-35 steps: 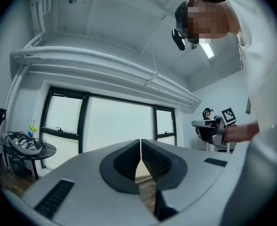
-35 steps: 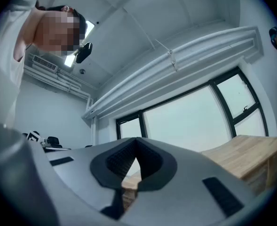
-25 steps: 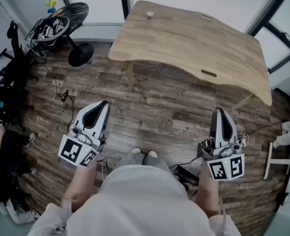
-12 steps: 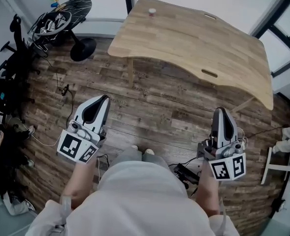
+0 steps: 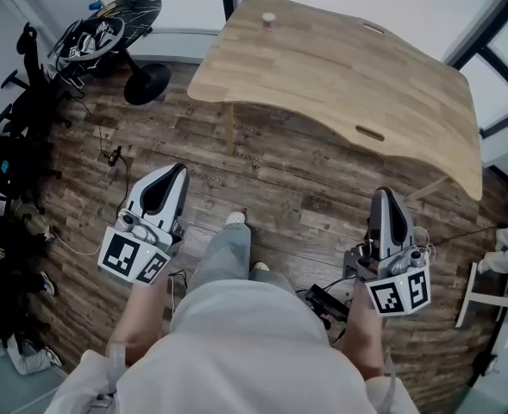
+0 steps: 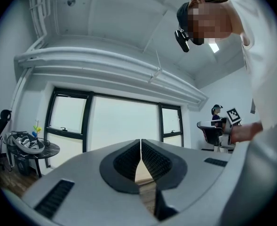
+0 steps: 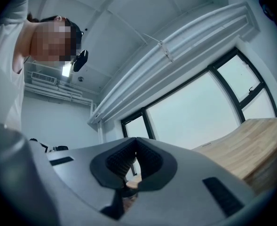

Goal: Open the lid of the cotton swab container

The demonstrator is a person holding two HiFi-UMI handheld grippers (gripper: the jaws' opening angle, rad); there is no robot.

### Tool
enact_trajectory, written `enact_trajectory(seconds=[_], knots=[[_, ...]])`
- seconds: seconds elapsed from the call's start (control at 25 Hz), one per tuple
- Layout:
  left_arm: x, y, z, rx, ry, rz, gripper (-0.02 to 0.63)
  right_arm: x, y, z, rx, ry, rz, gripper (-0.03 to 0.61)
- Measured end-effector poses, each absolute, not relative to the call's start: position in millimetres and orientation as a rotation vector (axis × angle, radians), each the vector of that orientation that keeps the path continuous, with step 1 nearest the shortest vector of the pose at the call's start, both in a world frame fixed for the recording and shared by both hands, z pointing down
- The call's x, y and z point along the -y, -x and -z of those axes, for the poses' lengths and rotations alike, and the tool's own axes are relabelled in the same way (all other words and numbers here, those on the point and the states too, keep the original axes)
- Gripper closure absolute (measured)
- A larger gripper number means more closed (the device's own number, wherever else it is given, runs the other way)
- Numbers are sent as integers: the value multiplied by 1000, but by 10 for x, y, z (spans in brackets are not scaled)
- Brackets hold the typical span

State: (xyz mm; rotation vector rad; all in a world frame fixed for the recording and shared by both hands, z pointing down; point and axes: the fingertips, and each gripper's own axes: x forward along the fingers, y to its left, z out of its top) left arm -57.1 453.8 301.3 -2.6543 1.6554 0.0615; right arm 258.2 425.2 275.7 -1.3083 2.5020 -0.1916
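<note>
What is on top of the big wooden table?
A small container stands on the table, near its far left corner. What is inside it cannot be seen, because it is too small in the picture. The tabletop hides the floor beneath it.

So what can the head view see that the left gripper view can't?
Only the head view: the whole wooden table, the little cotton swab container at its far edge, the plank floor and a shoe. Only the left gripper view: the ceiling, the camera on the person's head, and the left hand-held gripper up close, jaws together, nothing between. Both: the round black side table and the right hand-held gripper.
</note>
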Motion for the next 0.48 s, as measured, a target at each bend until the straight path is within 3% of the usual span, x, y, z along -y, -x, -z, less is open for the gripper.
enact_trajectory(seconds=[0.48], knots=[[-3604,918,-3019,-1553,2717,-98,595,-3594,-2170,-2712,-2481,1364,180,558]])
